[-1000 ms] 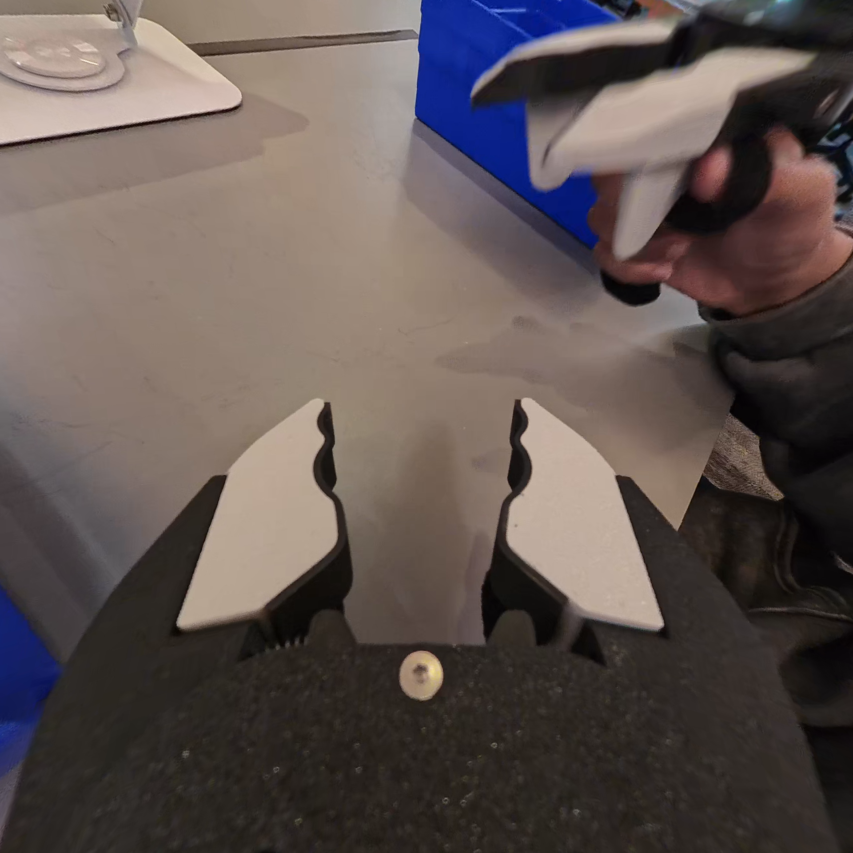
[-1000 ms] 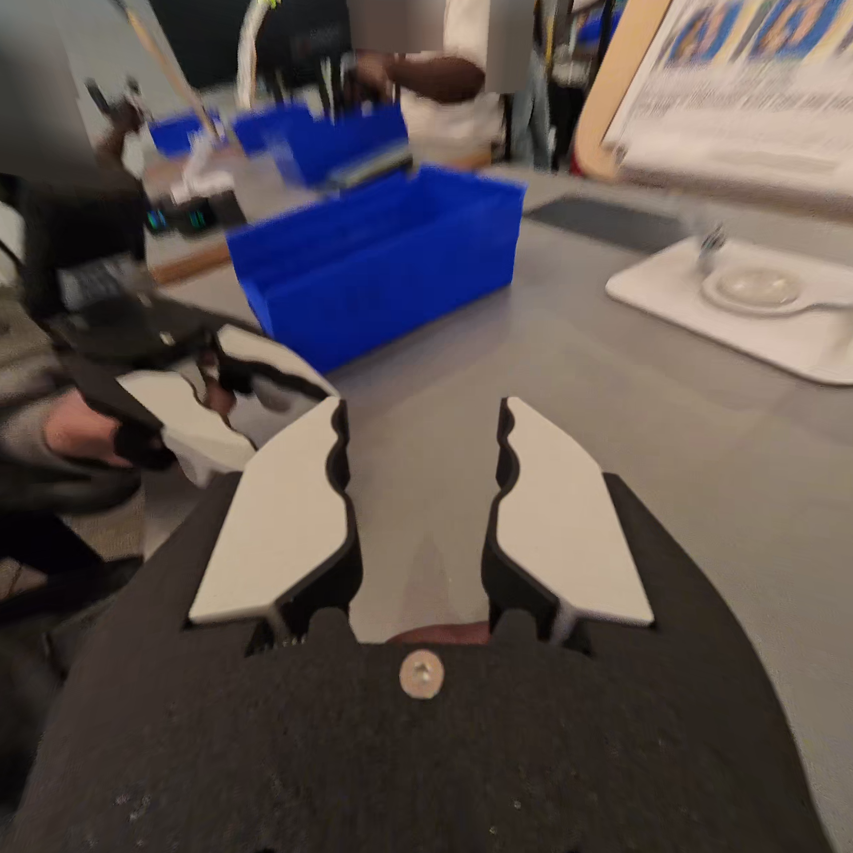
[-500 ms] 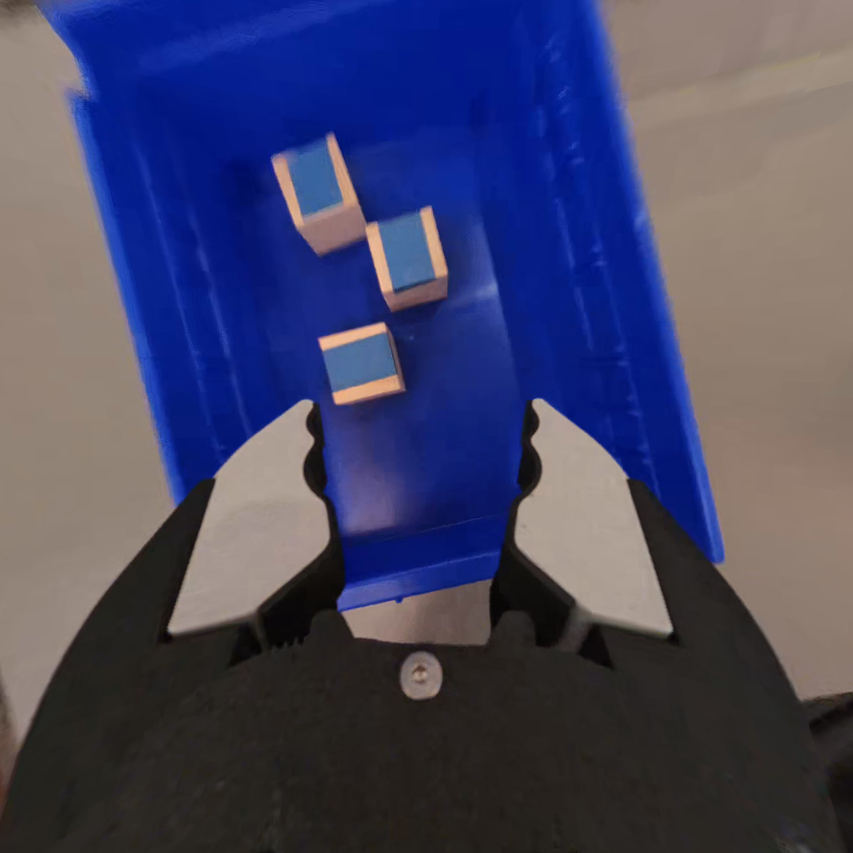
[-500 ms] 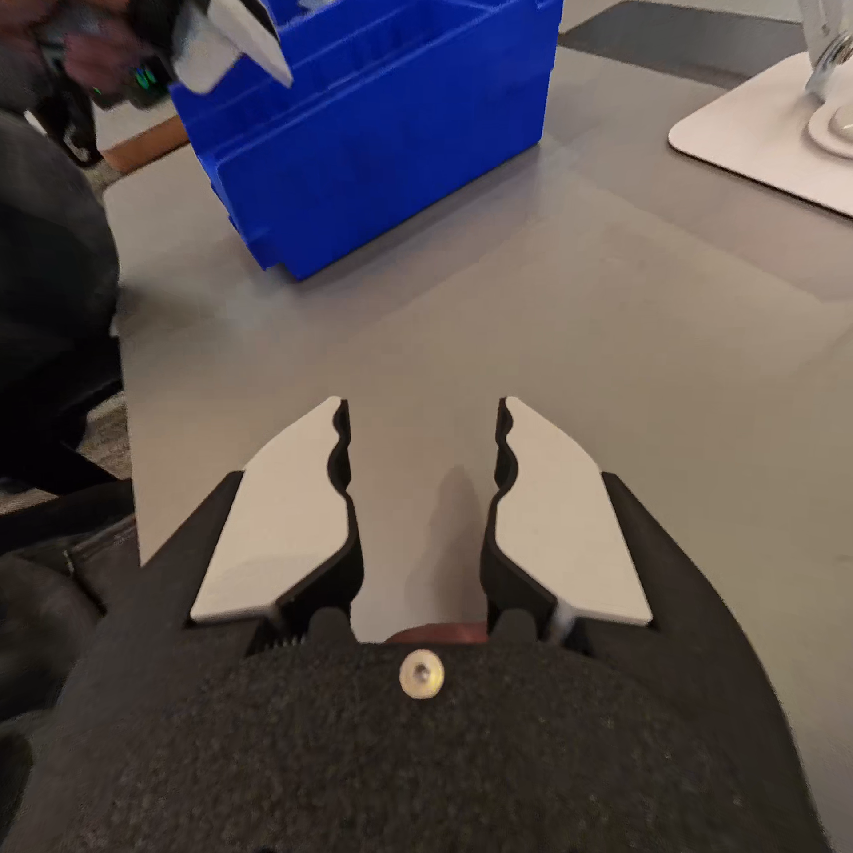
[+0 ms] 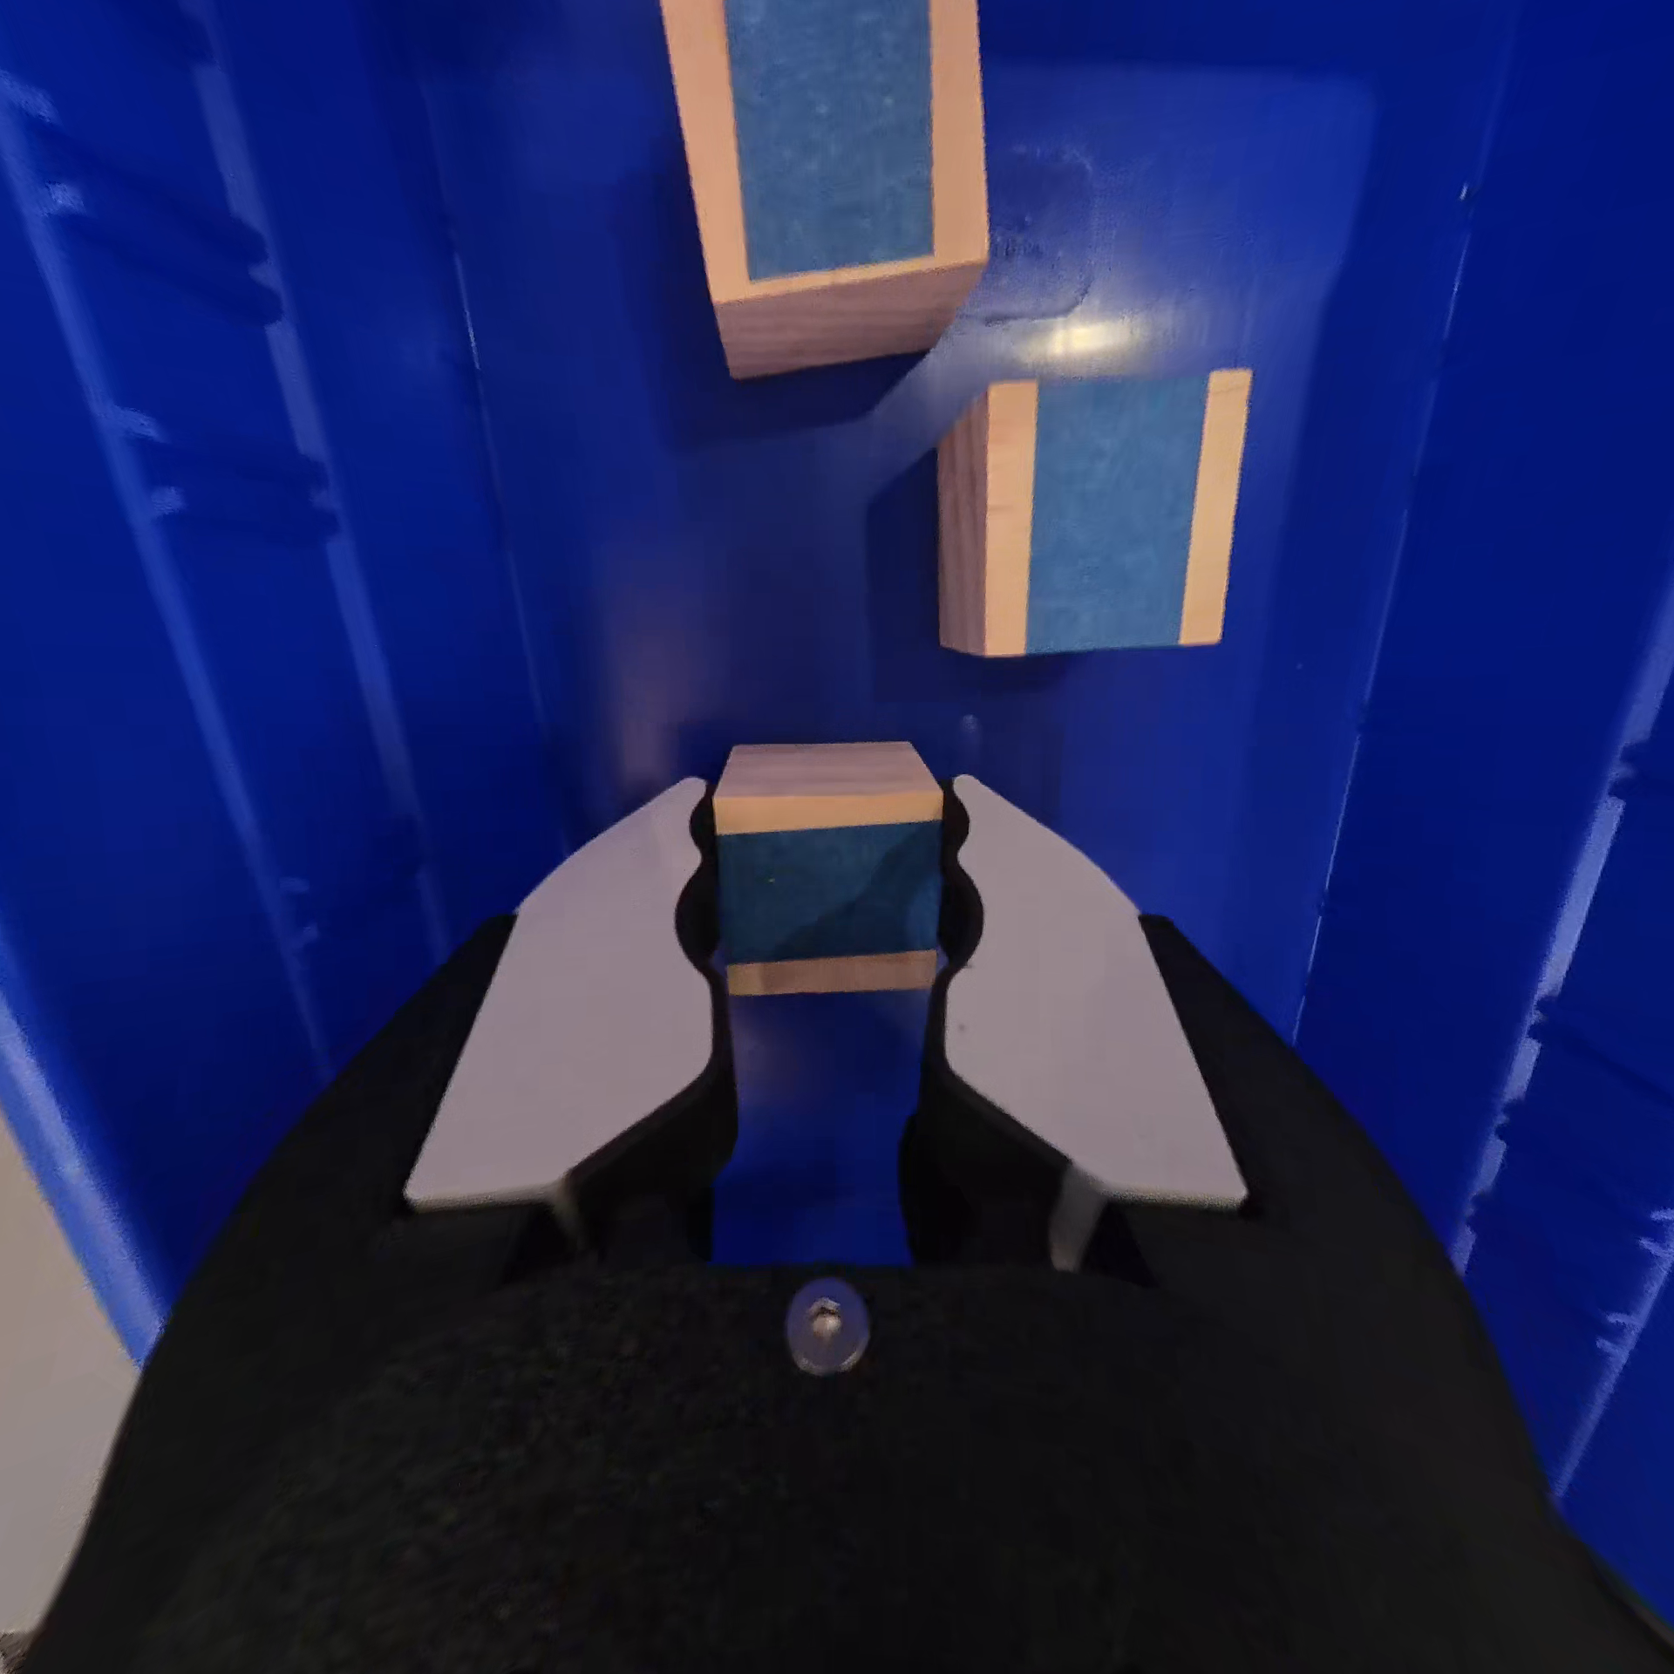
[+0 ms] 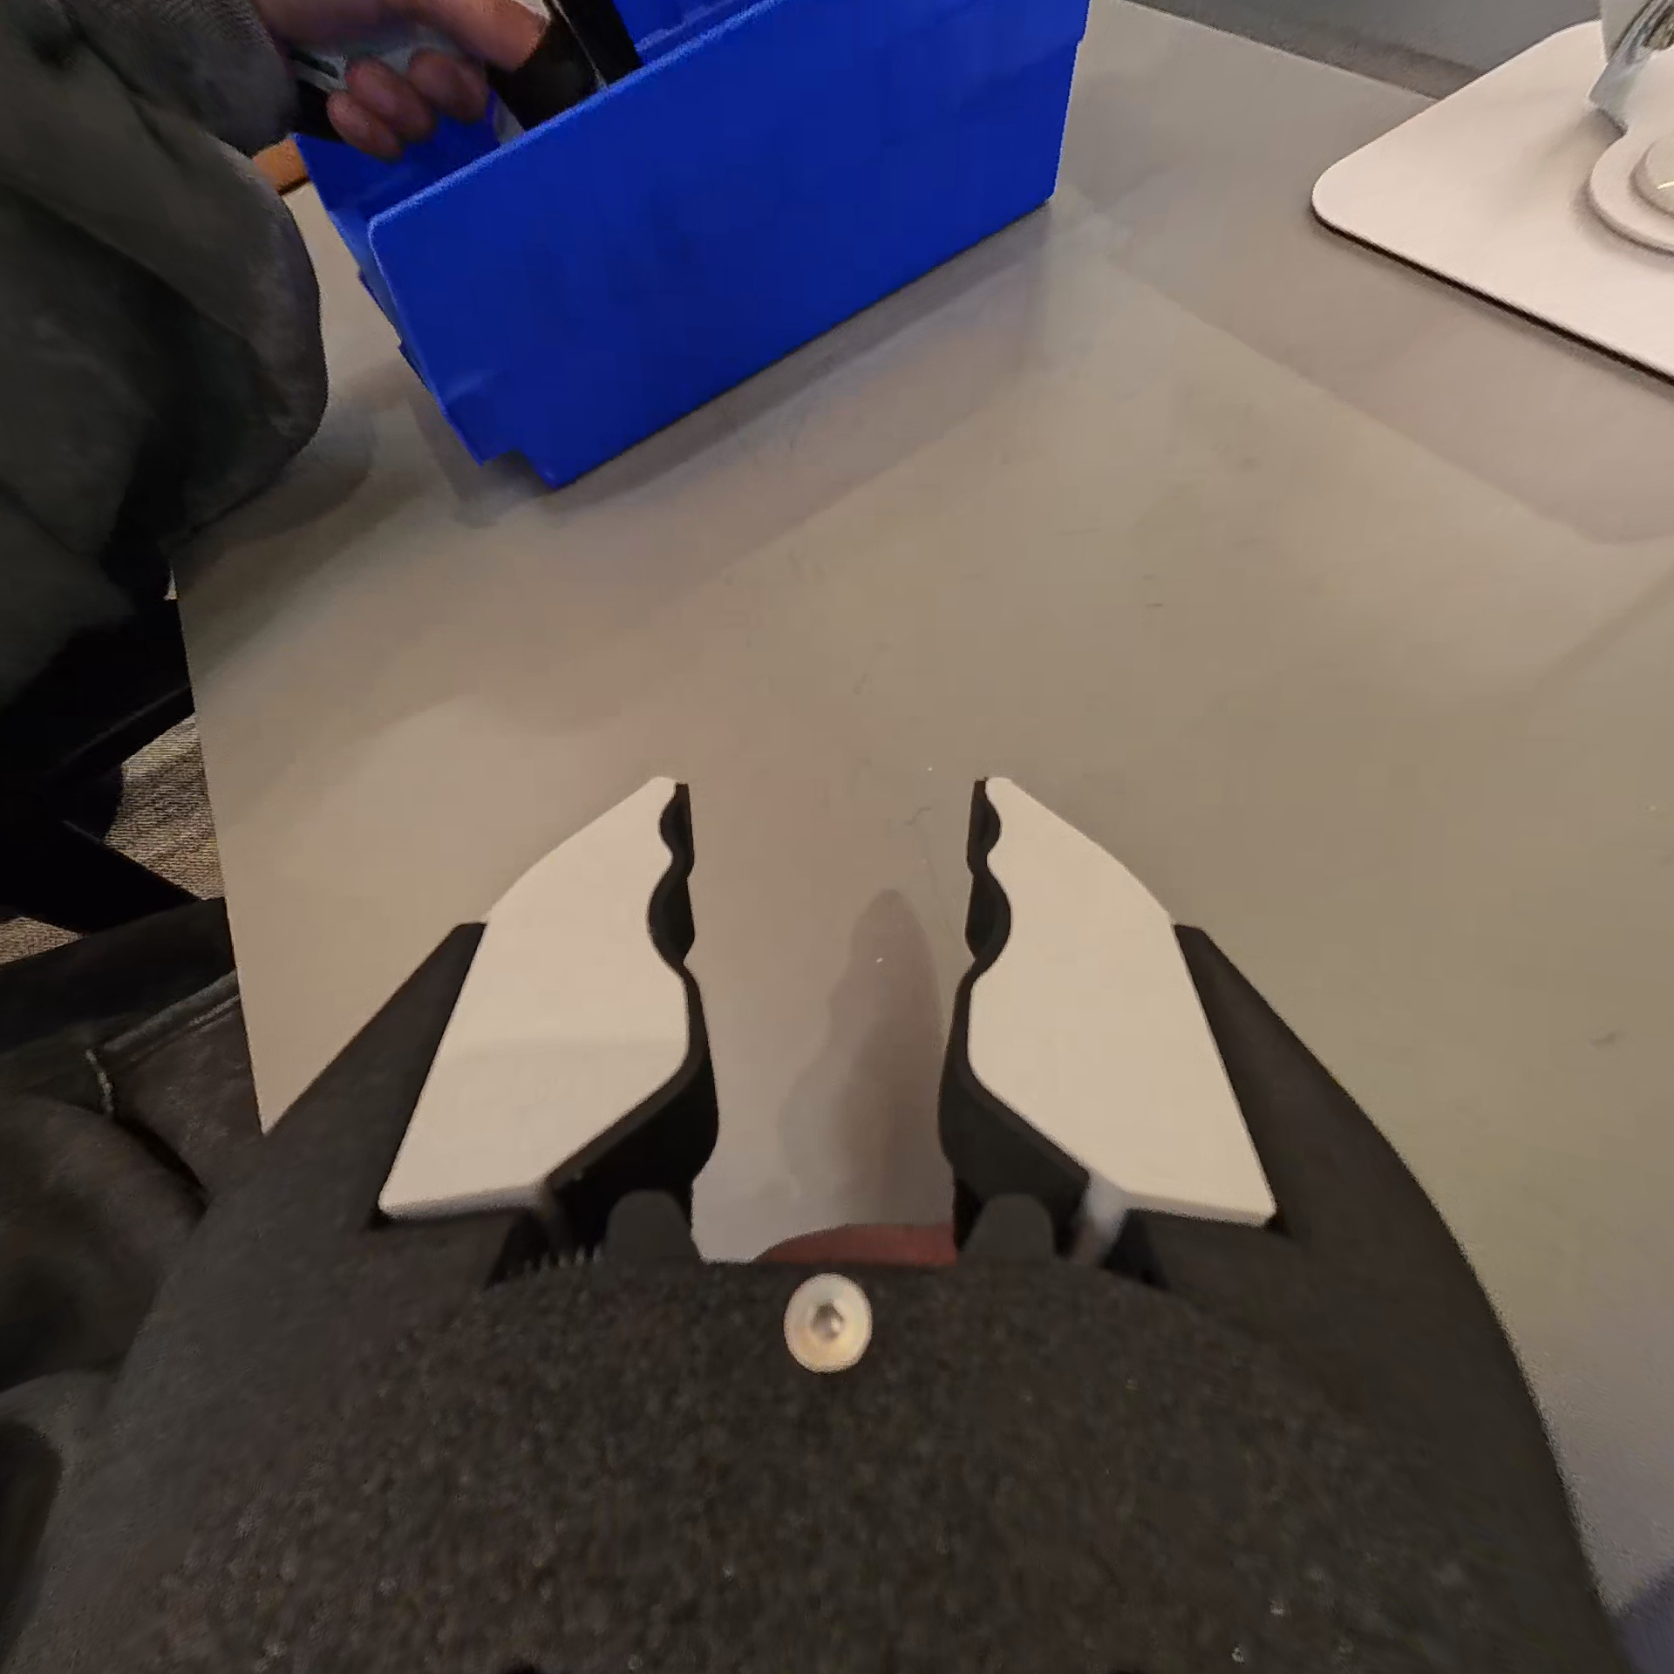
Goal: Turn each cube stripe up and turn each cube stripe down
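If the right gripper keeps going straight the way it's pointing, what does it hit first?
Probably the bare grey table. The right gripper is open and empty, and the blue bin sits off to its left, though depth is uncertain.

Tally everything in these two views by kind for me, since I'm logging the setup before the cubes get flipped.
Striped wooden cubes: 3 (near, middle, far)
Blue bins: 1
Grippers: 2 (left gripper, right gripper)
White bases: 1
Grey tables: 1
Total: 8
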`<state>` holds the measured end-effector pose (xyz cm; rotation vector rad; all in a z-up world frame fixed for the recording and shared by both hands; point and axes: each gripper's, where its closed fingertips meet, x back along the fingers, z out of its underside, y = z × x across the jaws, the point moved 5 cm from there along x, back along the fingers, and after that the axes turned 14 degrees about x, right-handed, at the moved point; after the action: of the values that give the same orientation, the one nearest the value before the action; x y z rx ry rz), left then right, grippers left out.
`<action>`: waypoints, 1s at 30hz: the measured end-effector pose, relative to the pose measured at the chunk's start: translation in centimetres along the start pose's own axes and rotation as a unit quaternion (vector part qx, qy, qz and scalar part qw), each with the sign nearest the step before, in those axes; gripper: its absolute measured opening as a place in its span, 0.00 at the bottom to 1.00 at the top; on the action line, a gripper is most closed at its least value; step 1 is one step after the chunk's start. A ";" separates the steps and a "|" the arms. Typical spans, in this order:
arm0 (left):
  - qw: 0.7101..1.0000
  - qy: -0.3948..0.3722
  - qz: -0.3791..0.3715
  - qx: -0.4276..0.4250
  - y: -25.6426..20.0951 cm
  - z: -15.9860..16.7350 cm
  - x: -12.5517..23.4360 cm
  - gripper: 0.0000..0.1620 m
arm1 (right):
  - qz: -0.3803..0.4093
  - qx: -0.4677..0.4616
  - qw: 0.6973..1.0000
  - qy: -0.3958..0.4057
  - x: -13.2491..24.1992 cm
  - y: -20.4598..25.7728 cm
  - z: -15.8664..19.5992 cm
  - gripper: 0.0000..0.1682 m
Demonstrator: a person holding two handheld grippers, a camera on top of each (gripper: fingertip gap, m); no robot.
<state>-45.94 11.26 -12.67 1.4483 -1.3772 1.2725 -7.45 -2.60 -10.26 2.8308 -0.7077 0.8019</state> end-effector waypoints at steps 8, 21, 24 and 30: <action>0.990 -0.076 0.116 -0.002 -0.9 0.4 4.0 0.28 | 0.025 -0.053 0.998 -0.014 1.5 -1.9 -0.1 0.34; 0.776 -0.076 0.620 -0.088 -21.3 6.1 13.1 0.27 | -0.165 -0.313 0.910 -0.217 4.4 -2.0 -4.1 0.42; 0.733 -0.043 0.673 -0.084 -25.5 8.3 12.5 0.27 | -0.182 -0.334 0.889 -0.254 4.6 -1.6 -4.9 0.43; 0.713 0.004 0.696 -0.082 -30.0 11.5 10.2 0.27 | -0.187 -0.334 0.884 -0.267 3.8 -1.1 -5.1 0.39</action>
<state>-15.37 1.88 -2.10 -0.0128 -2.6175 1.8406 -6.44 -2.01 -3.90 2.3861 -0.3520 -0.2708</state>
